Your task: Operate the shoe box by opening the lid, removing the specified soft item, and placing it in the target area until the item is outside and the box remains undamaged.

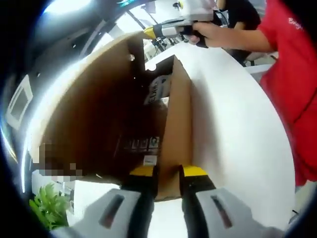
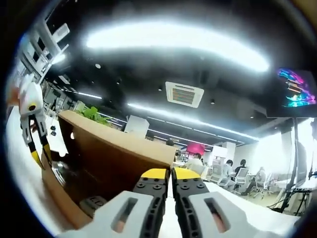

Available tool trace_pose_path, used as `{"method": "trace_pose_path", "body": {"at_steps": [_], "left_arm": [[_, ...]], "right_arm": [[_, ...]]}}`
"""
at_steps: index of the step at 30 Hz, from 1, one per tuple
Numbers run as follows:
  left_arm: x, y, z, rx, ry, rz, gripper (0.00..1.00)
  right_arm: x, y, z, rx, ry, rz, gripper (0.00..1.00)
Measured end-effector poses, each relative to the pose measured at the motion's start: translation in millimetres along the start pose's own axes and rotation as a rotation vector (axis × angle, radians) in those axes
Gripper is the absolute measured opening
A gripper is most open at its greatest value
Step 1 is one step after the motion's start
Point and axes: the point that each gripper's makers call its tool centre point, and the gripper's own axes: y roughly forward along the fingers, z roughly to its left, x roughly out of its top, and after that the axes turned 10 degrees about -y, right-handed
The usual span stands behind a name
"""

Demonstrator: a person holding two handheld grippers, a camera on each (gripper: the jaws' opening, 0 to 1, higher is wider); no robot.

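Table: a white table (image 1: 233,119) carried the brown cardboard shoe box (image 1: 99,119), a person in a red shirt (image 1: 292,74) standing at its far edge.
Shoe box: the lid (image 2: 119,148) stood raised, the interior open to the left gripper view.
Left gripper (image 1: 168,173): its yellow-tipped jaws sat narrow, clamped either side of the box's side wall (image 1: 179,114).
Right gripper (image 2: 168,174): jaws nearly closed at the lid's edge; whether they pinched the cardboard could not be told.
Soft item: something pale with dark print (image 1: 158,91) lay deep inside the box, probably the item, not yet out.
Doing it well: the wall grip should probably stay light and steady so the cardboard does not crease while the lid is held back and the other claw reaches in.
Hard to make out: the box floor was dark, and the item's shape and material were unclear.
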Motion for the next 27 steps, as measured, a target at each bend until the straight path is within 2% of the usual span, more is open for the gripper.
{"method": "trace_pose_path", "body": {"at_steps": [1, 5, 7, 12, 17, 20, 21, 23, 24, 25, 27], "left_arm": [[-0.1, 1, -1.2, -0.013, 0.034, -0.003, 0.19], [0.0, 3, -1.0, -0.038, 0.0, 0.008, 0.19], [-0.7, 3, -2.5, -0.051, -0.018, 0.009, 0.18], [-0.4, 6, -0.6, -0.092, -0.056, -0.038, 0.18], [-1.7, 7, -0.5, -0.122, -0.077, -0.033, 0.16], [-0.8, 7, -3.0, -0.186, -0.093, -0.037, 0.11], [1.8, 4, -11.3, -0.264, -0.1, -0.046, 0.08], [1.2, 5, -8.1, -0.277, -0.172, -0.016, 0.06], [1.1, 6, -8.6, -0.298, -0.178, -0.003, 0.06], [1.6, 7, -6.8, -0.298, -0.148, 0.002, 0.05], [2.4, 6, -9.1, -0.322, -0.179, 0.017, 0.04]], "right_arm": [[0.9, 1, -1, 0.005, 0.017, 0.0, 0.01], [1.8, 6, -4, 0.02, 0.061, 0.0, 0.01], [3.9, 9, -4, 0.016, 0.045, -0.01, 0.01], [5.7, 19, -6, -0.012, 0.02, -0.026, 0.01], [9.6, 33, -11, -0.006, 0.017, -0.005, 0.01], [9.9, 38, -14, 0.01, 0.021, 0.001, 0.01], [9.7, 40, -15, 0.018, 0.013, 0.004, 0.01], [9.7, 44, -17, 0.036, -0.004, 0.009, 0.01], [9.9, 45, -16, 0.051, -0.011, 0.012, 0.01], [9.8, 46, -15, 0.057, -0.017, 0.015, 0.01], [10.3, 49, -16, 0.067, -0.081, 0.018, 0.01]]}}
